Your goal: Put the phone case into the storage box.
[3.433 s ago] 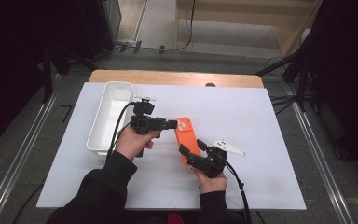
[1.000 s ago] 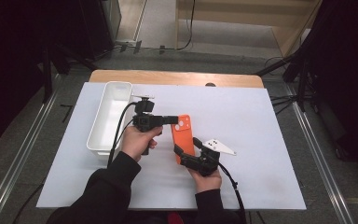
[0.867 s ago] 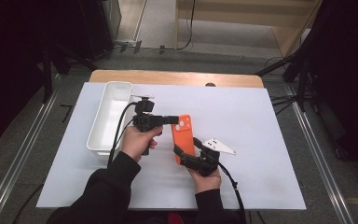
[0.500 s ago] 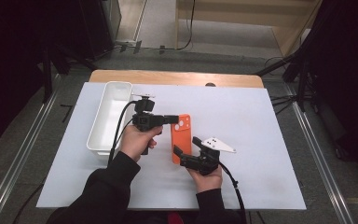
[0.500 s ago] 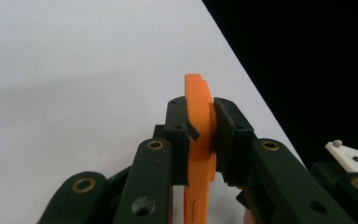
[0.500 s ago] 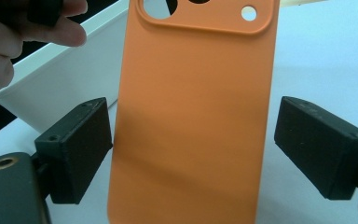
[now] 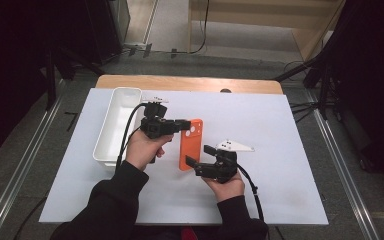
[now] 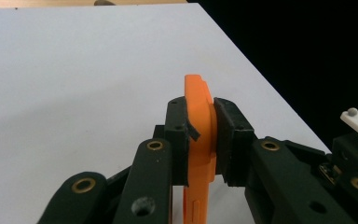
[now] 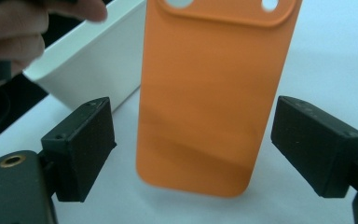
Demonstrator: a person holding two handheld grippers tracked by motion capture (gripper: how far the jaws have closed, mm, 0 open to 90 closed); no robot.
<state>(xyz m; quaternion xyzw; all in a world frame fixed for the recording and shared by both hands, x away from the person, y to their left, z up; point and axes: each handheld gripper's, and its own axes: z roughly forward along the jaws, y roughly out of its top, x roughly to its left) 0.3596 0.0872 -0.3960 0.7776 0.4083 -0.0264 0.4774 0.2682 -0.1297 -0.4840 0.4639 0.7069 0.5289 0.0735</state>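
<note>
An orange phone case (image 7: pixel 190 147) is held near its top edge by my left gripper (image 7: pixel 184 125), which is shut on it. In the left gripper view the case (image 8: pixel 199 140) shows edge-on and hangs down between the pads. My right gripper (image 7: pixel 198 155) sits at the case's lower end, open. In the right gripper view the case's back (image 9: pixel 214 93), with its camera cut-out at the top, faces me between the two wide-apart pads (image 9: pixel 81 149), which stand clear of it. I cannot tell whether its bottom edge touches the table.
A long white bin (image 7: pixel 117 125) lies left of the left hand, and its wall (image 9: pixel 88 60) appears behind the case. The white tabletop (image 7: pixel 280 125) stretches to the right and front. A wooden edge runs along the far side.
The case has swung from a slant to straight along the table's depth. My right gripper has shifted a little left with its lower end. The left gripper has kept its hold.
</note>
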